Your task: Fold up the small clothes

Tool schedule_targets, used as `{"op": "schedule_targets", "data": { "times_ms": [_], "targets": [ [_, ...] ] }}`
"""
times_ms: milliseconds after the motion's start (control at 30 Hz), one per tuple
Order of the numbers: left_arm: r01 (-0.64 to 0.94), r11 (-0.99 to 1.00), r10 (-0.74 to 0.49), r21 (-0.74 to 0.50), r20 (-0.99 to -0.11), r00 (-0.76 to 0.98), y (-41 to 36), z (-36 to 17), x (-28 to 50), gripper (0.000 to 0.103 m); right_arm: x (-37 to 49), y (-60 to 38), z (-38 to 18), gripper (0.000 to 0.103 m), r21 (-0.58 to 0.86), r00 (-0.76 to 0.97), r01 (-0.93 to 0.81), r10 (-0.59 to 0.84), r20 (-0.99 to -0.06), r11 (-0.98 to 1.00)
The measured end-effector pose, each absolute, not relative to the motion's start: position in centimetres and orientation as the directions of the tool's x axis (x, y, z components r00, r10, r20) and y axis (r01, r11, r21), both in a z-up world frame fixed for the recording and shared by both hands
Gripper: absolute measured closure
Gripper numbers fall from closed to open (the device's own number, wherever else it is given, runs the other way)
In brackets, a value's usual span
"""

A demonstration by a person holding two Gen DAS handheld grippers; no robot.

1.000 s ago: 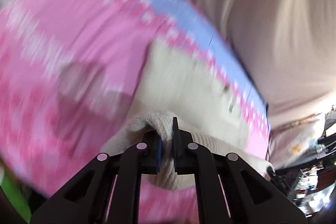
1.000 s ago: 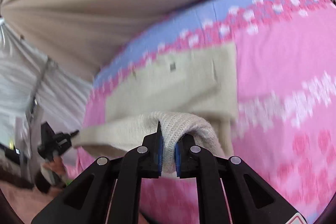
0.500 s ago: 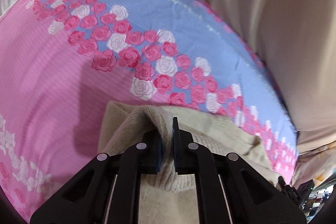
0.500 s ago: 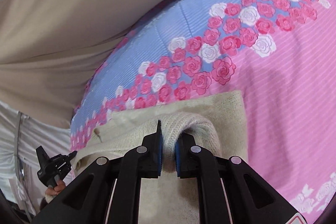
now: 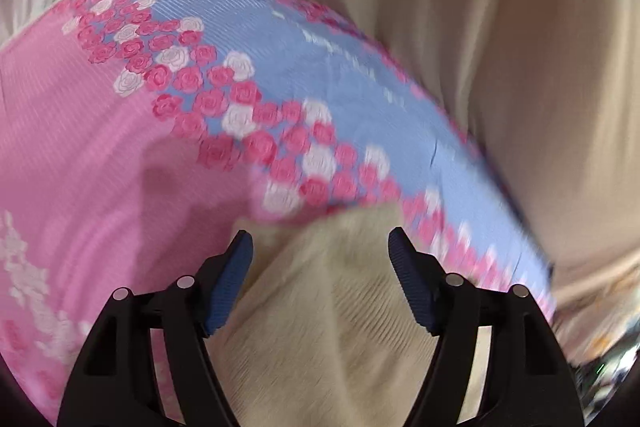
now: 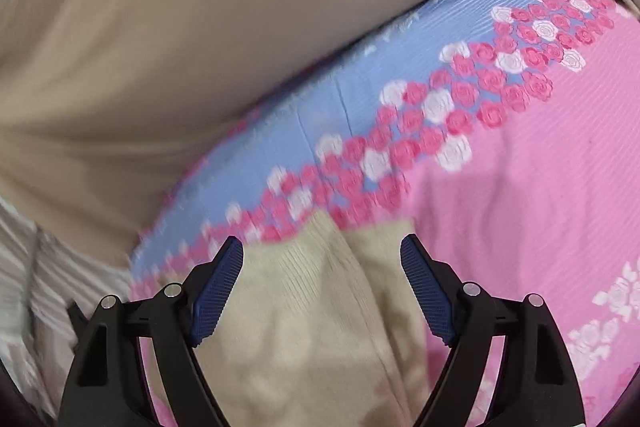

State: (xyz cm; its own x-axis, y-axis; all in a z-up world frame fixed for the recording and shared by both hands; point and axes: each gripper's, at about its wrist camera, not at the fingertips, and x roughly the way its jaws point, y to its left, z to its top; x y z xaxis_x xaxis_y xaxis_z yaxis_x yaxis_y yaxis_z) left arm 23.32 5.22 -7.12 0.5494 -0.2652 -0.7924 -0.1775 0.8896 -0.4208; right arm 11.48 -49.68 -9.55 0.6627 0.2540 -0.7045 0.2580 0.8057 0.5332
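Note:
A cream knitted garment (image 5: 332, 307) lies on a pink and blue rose-patterned bedspread (image 5: 120, 131). My left gripper (image 5: 320, 247) is open, its blue pads apart just above the garment's far edge, holding nothing. In the right wrist view the same garment (image 6: 316, 311) lies folded under my right gripper (image 6: 322, 255), which is also open and empty, its jaws wide on either side of the knit. Both views are motion-blurred.
Beige fabric (image 5: 500, 47) rises like a wall behind the bedspread's blue edge, also in the right wrist view (image 6: 180, 27). Grey-white striped cloth (image 6: 28, 275) lies at the lower left of the right wrist view.
Both grippers were shut on the cream garment, carried it forward over itself, then opened and let it go; it now lies on the bedspread.

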Motion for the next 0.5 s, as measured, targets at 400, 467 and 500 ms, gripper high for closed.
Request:
{"op": "schedule_targets", "data": {
  "times_ms": [400, 467, 500],
  "targets": [
    [-0.165, 0.952, -0.152, -0.259, -0.863, 0.482, 3.4, -9.2, 24.1, 0.08, 11.7, -48.3, -9.9, 0.095, 0.463, 0.686, 0.248, 0.183, -0.704, 0.851],
    [-0.186, 0.953, -0.137, -0.239, -0.888, 0.439, 3.3, -10.2, 25.0, 0.076, 13.2, -49.7, -13.0, 0.087, 0.342, 0.55, 0.341, 0.11, -0.828, 0.875],
    [-0.194, 0.953, -0.134, -0.231, -0.9, 0.415, 3.3, -10.5, 25.3, 0.076, 13.4, -50.0, -13.8, 0.087, 0.304, 0.495, 0.373, 0.089, -0.864, 0.877]
  ]
}}
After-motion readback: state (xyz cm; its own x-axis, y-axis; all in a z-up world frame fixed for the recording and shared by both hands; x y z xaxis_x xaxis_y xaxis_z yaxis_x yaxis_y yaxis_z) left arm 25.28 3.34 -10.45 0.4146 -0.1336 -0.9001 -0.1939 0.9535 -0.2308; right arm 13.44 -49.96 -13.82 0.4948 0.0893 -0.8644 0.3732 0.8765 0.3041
